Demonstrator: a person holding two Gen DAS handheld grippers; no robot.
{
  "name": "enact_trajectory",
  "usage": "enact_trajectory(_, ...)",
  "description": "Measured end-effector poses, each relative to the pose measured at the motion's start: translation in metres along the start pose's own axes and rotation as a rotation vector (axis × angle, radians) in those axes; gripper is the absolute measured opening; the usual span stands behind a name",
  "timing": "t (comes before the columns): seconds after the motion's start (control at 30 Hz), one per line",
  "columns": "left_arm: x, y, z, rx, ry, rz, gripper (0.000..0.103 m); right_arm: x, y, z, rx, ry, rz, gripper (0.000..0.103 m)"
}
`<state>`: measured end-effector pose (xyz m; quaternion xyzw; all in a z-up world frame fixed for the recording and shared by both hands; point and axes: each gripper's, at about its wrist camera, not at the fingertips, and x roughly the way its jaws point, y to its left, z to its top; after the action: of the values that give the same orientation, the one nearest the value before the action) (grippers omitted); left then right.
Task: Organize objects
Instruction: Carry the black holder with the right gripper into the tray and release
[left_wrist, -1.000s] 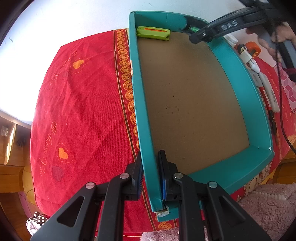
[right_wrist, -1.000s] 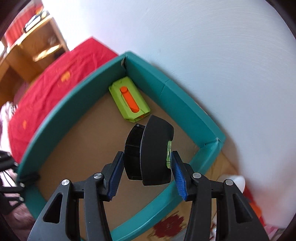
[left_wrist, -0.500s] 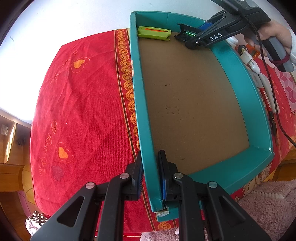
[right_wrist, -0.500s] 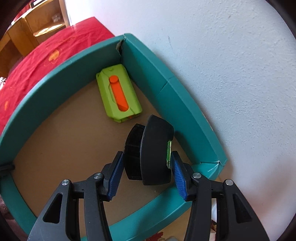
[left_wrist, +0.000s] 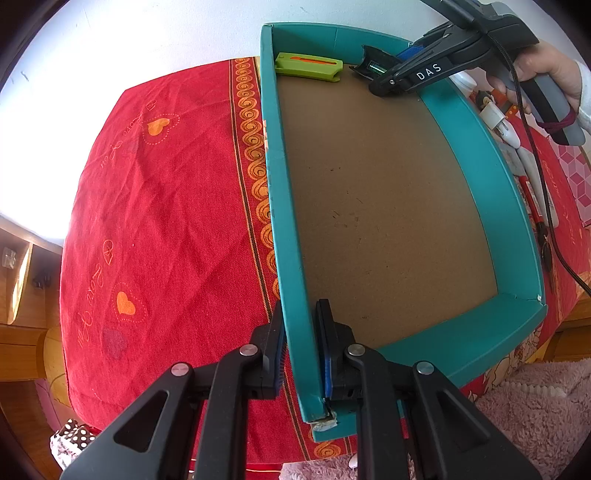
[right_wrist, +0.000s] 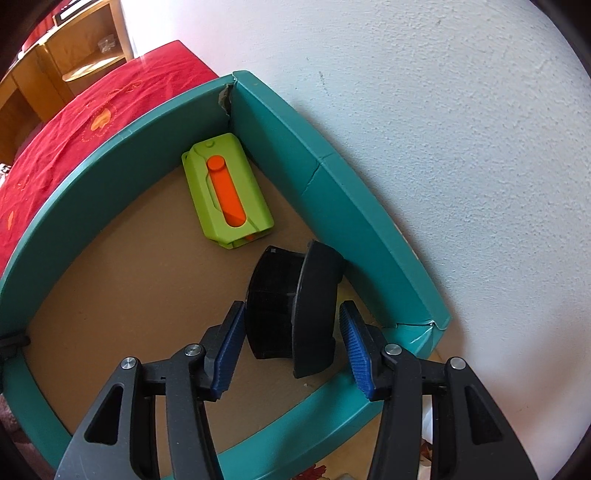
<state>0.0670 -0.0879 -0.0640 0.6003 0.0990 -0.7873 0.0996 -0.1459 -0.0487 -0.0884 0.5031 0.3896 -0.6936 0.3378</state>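
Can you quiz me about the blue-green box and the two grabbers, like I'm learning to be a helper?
1. True or false: the left gripper is clamped on a wall of the teal box.
2. The slider on the green case is: A orange, B blue, C white?
3. What is the right gripper holding inside the box?
Key: 1 true. 2 A. 3 The black object.

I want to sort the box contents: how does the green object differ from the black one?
The green object is a flat block with an orange slider, lying free in the corner. The black object is rounded, plain dark, stands on edge, and sits between the right gripper's pads. Both are inside the teal box.
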Motion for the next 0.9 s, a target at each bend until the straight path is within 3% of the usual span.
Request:
enact_trajectory(0.27,-0.003,0.001,-0.007,-0.004,-0.001,0.002,0.014,0.0,0.001,-0.004,0.003,-0.003,-0.017,0.053)
enact_trajectory(0.43,-0.003,-0.003,-0.006,-0.006,-0.003,0.001,0.014,0.001,-0.002,-0.007,0.028,-0.008,-0.052,0.067)
enact_trajectory(0.67,-0.003,-0.008,-0.008,-0.009,-0.002,0.003,0.014,-0.003,0.0,-0.014,0.048,-0.032,-0.076,0.067)
enact_trajectory(0.9,-0.004,-0.013,-0.009,-0.011,-0.001,0.005,0.014,-0.034,0.012,-0.03,0.079,-0.103,-0.065,0.067)
